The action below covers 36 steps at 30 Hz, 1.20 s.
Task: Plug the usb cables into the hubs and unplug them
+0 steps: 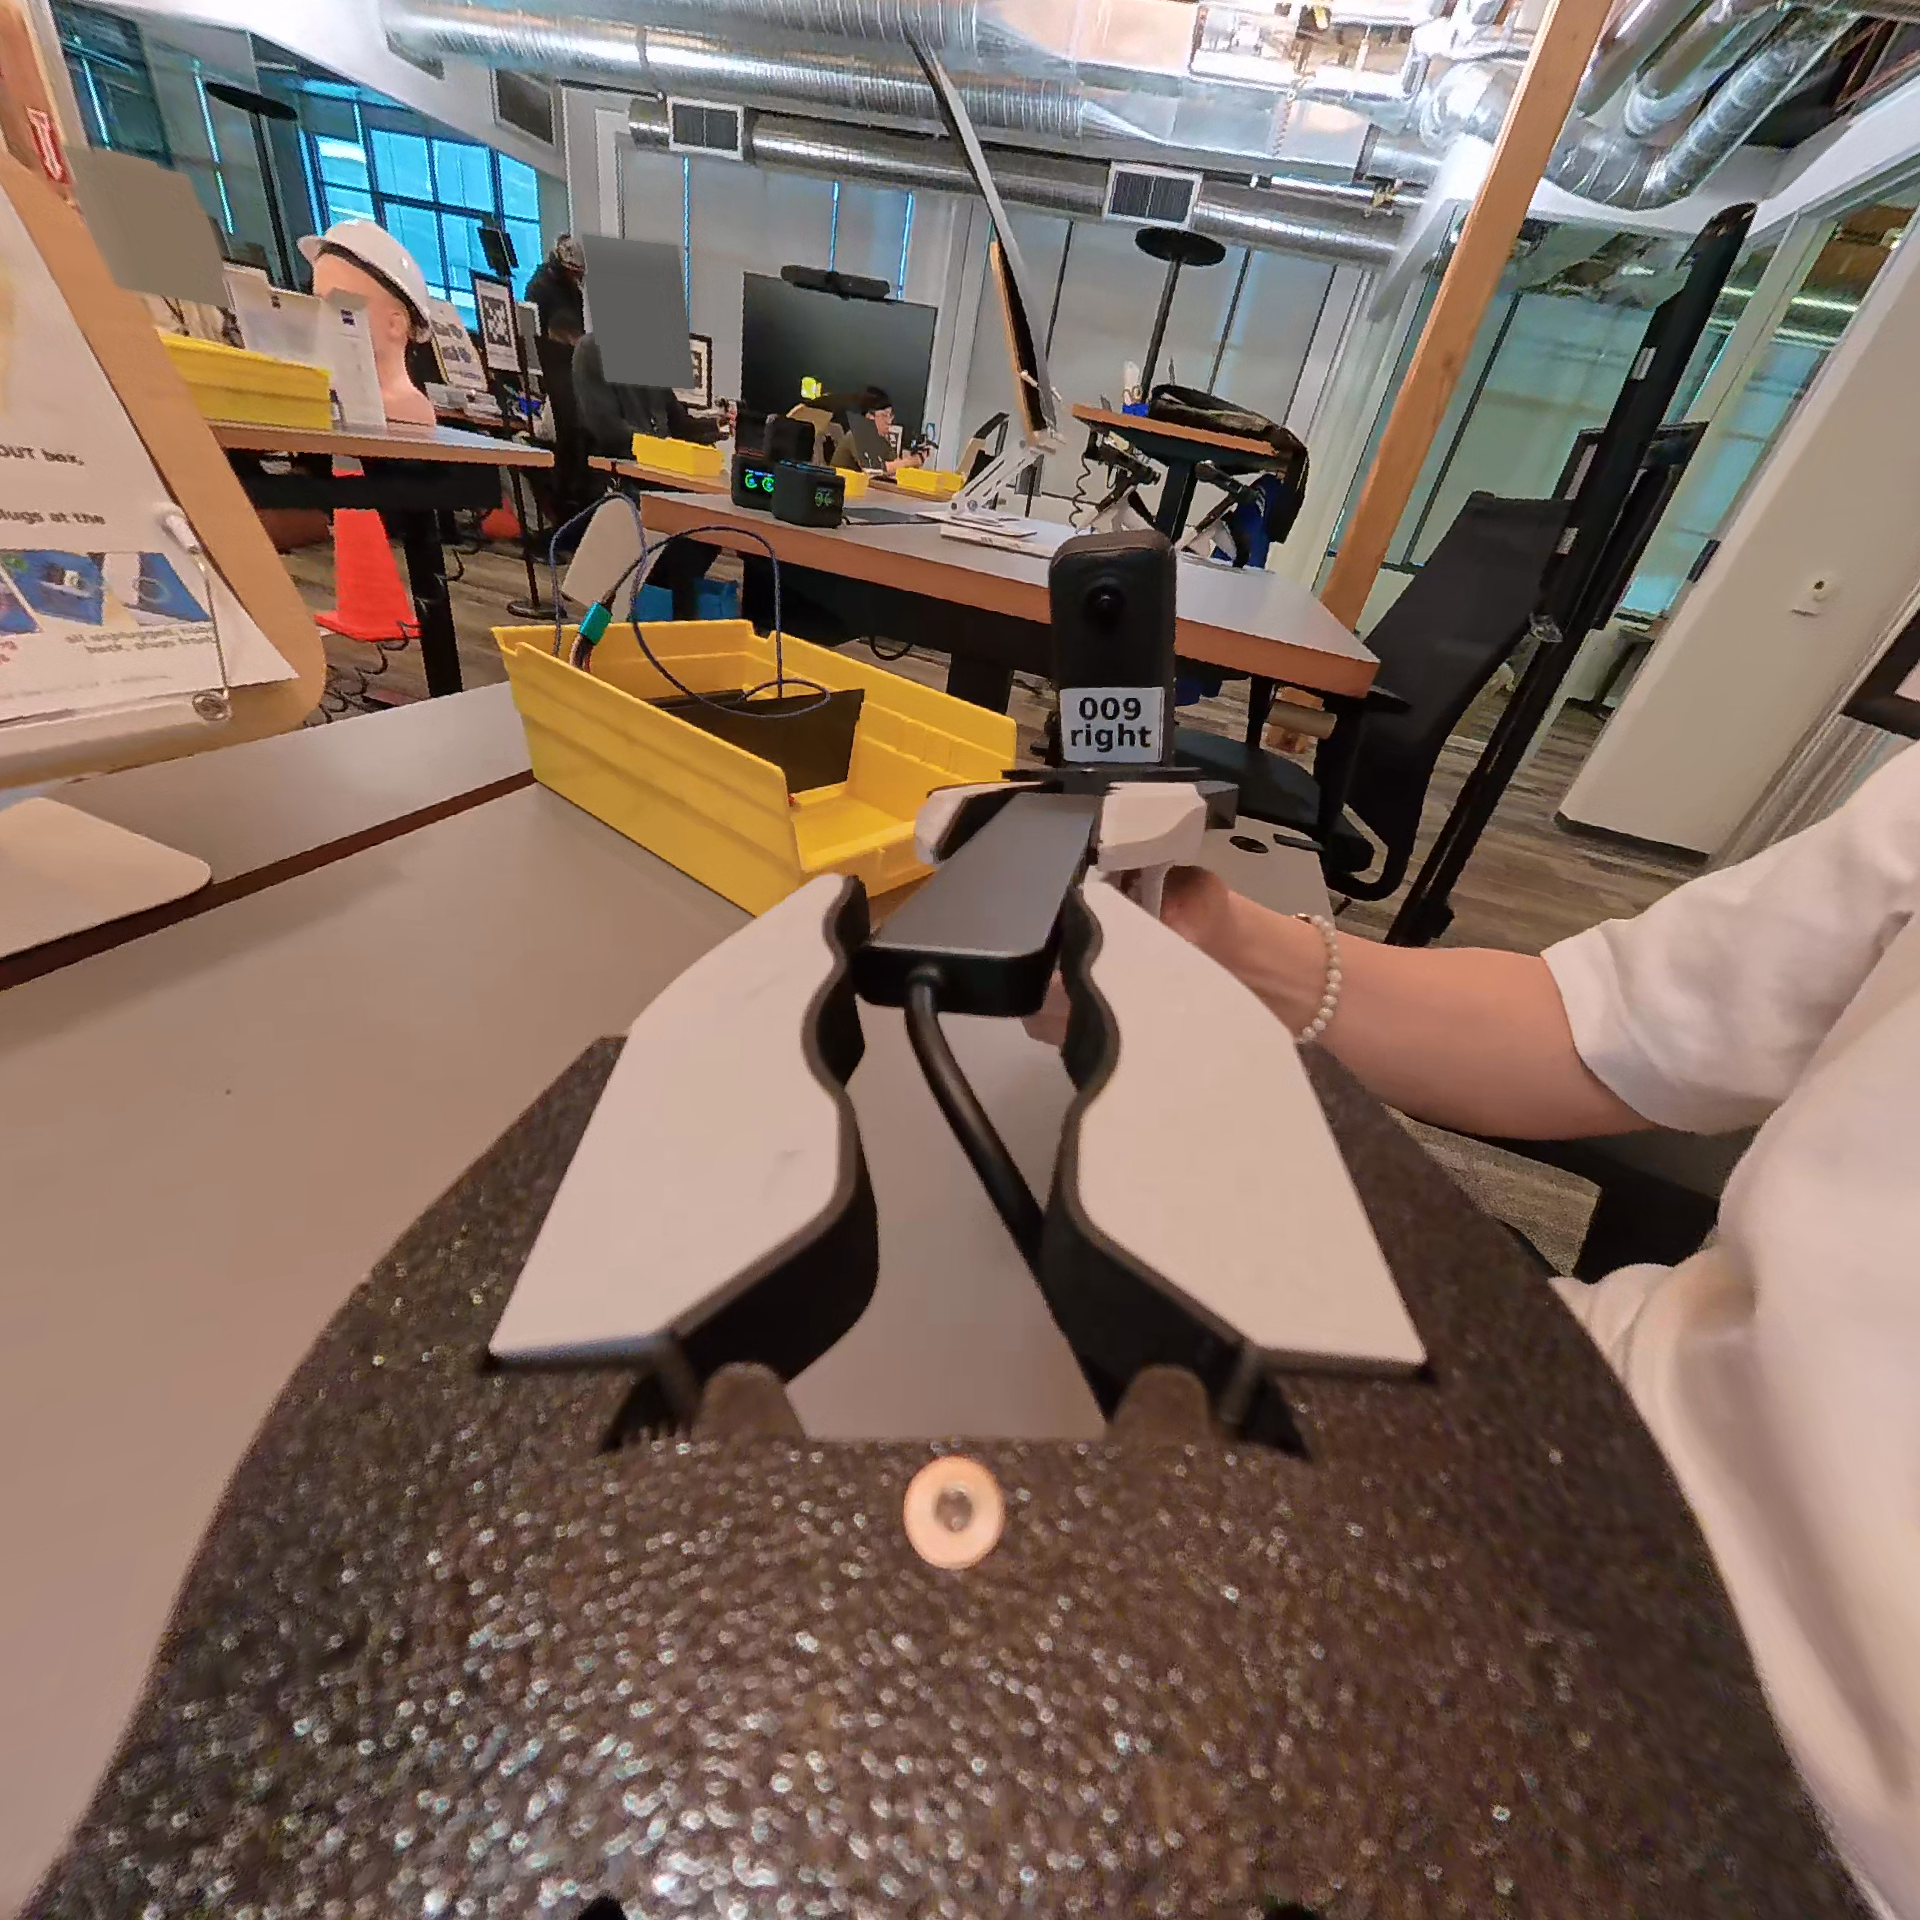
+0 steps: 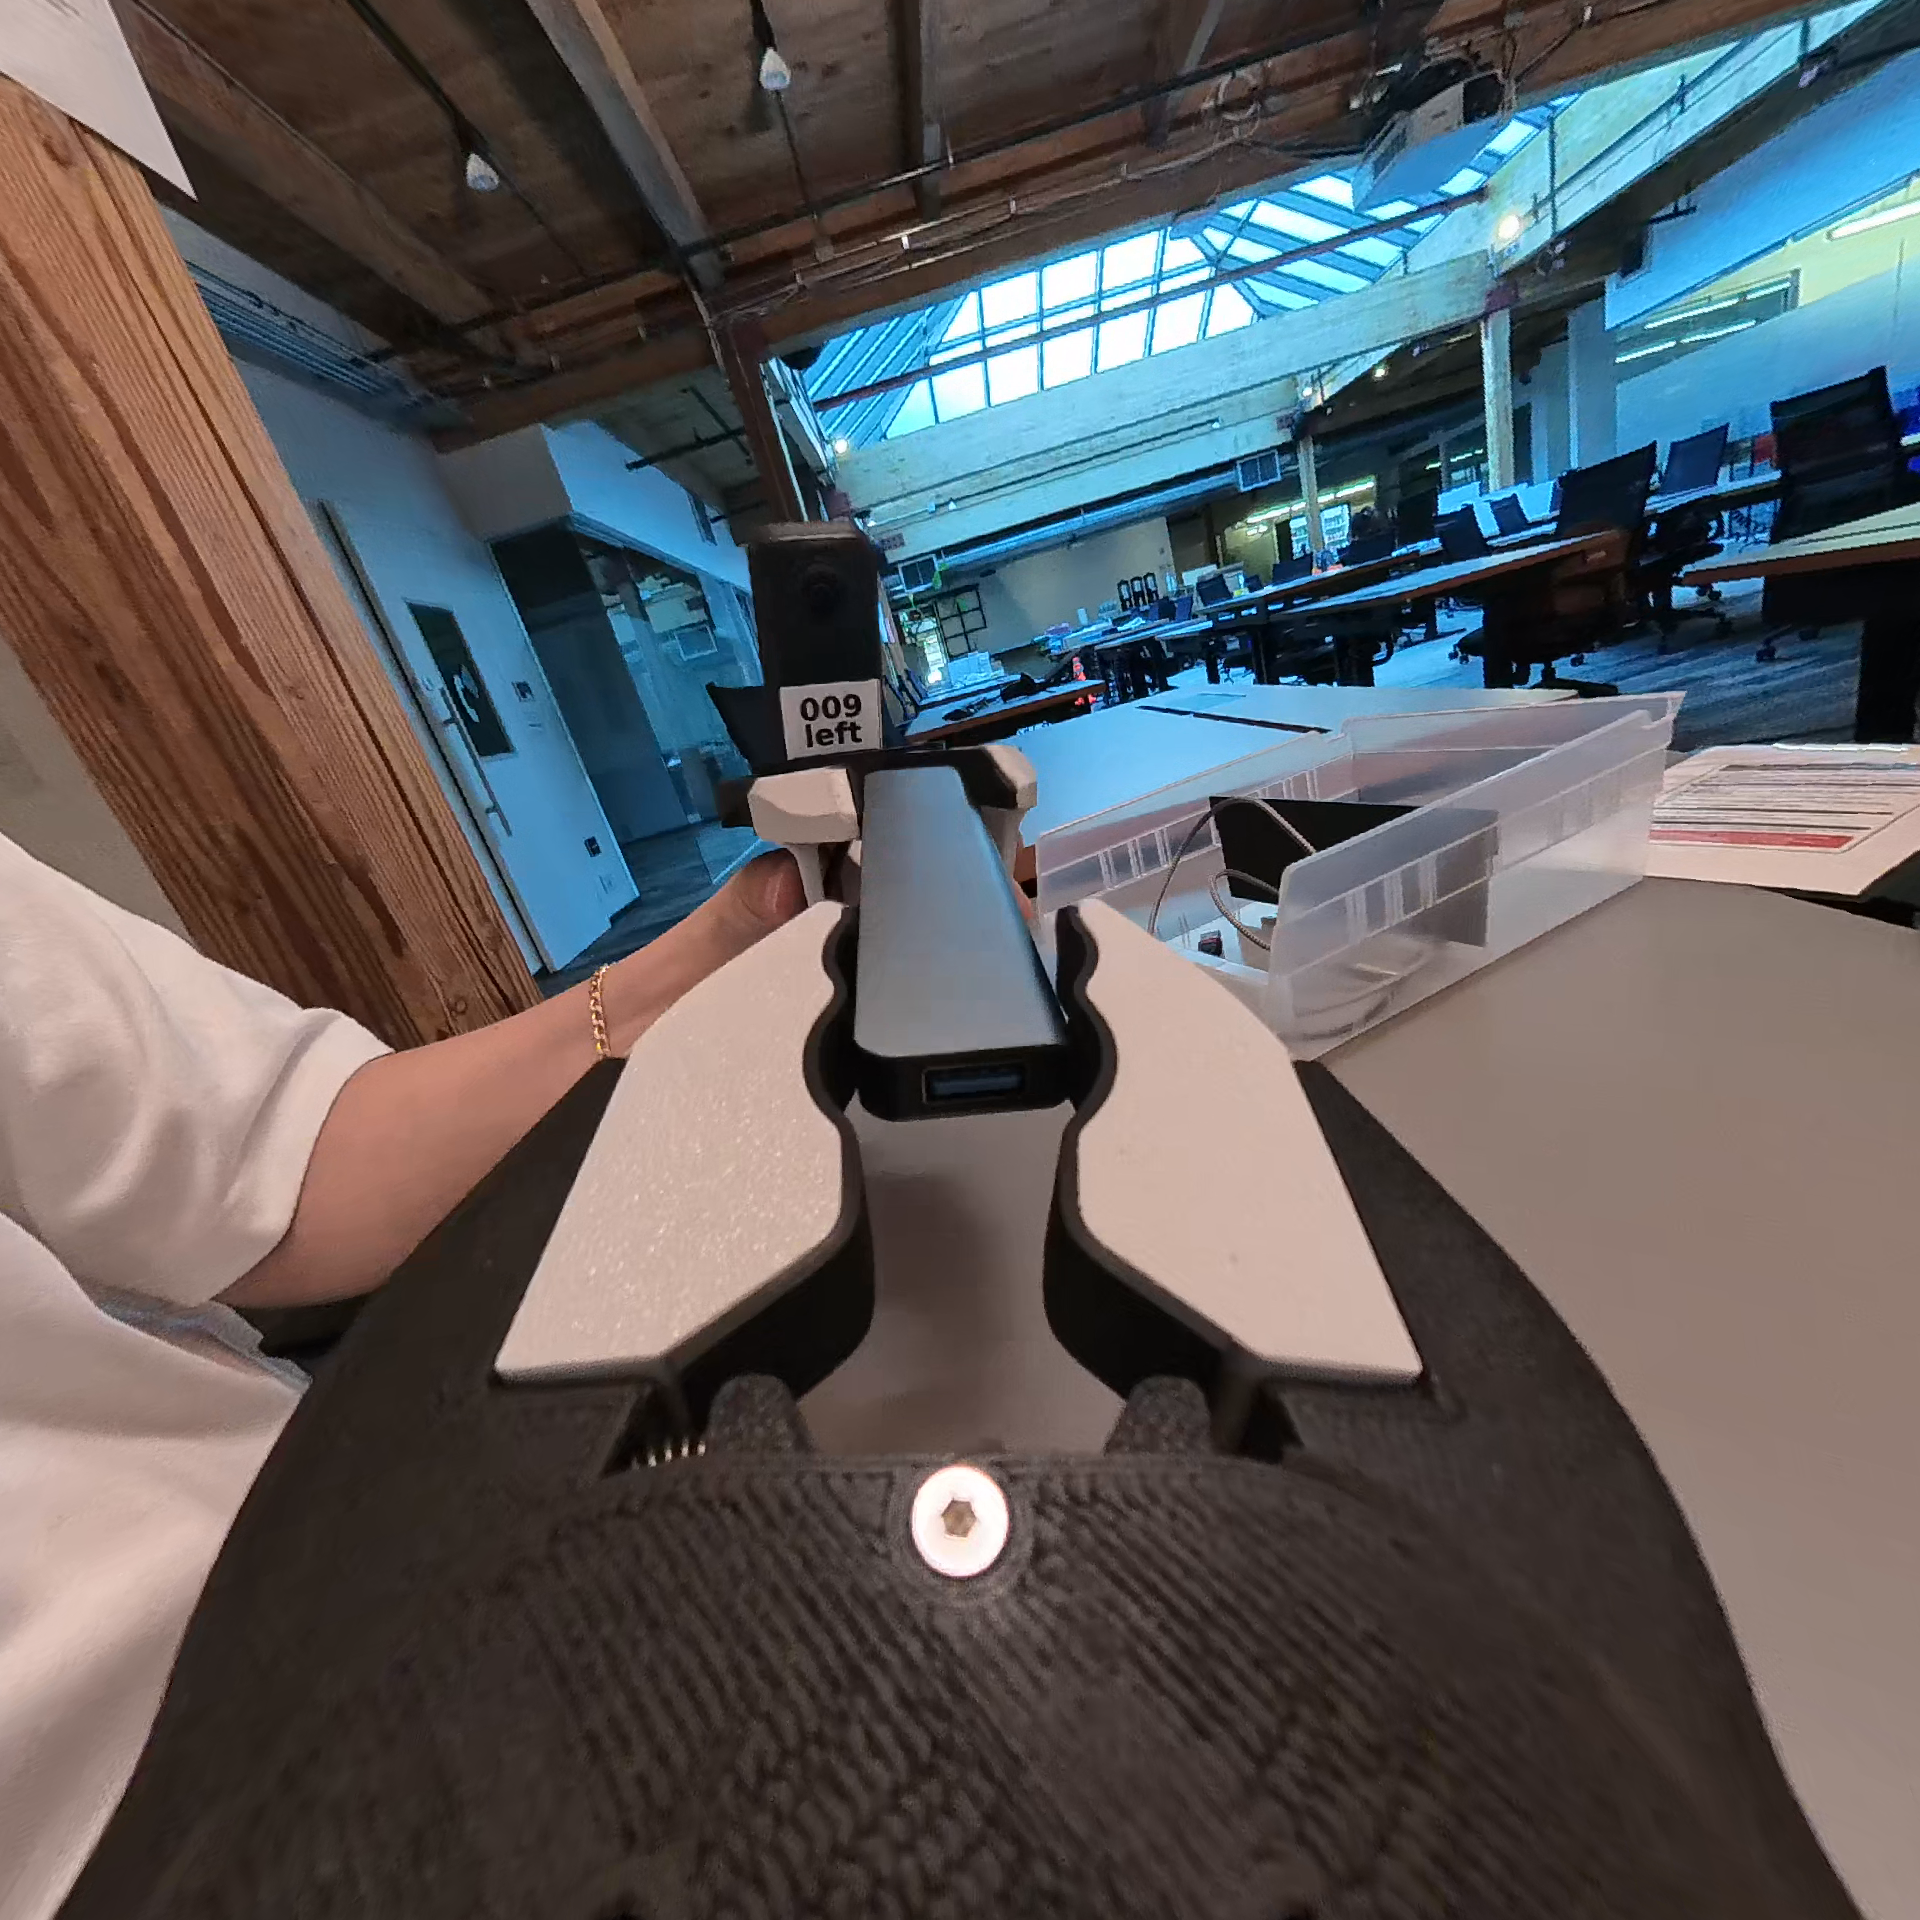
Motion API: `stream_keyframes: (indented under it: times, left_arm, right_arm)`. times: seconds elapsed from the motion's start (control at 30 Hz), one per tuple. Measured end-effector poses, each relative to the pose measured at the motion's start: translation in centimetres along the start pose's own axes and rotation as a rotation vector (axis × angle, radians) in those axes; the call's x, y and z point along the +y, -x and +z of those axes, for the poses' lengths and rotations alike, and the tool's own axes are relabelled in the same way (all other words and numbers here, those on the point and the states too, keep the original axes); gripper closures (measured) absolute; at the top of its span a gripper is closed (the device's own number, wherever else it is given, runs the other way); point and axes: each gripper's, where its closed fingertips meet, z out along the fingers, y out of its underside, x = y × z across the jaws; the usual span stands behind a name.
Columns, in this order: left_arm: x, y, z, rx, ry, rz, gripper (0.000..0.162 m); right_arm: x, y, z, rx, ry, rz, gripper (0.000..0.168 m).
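While the left gripper (image 1: 961, 966) clamps the hub (image 1: 977, 914) at its cable end, the yellow bin (image 1: 727, 748) sits at ten o'clock. From the right wrist view, the right gripper (image 2: 956, 1023) pinches the port end; opposed pulls could twist it loose.

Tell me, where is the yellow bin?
In the left wrist view, the yellow bin sits on the table, left of the hub both grippers hold.

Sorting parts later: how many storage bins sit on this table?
2: a yellow bin in the left wrist view, a clear bin in the right wrist view. Others may lie outside both views.
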Motion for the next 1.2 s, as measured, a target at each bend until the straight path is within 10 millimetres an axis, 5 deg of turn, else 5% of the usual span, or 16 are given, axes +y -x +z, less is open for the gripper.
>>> stream_keyframes:
  times: [1.2]
  left_arm:
    - [-0.2,0.2,0.3,0.062,0.065,-0.005,0.128]
  right_arm:
    - [0.8,0.0,0.0,0.013,0.015,-0.094,0.132]
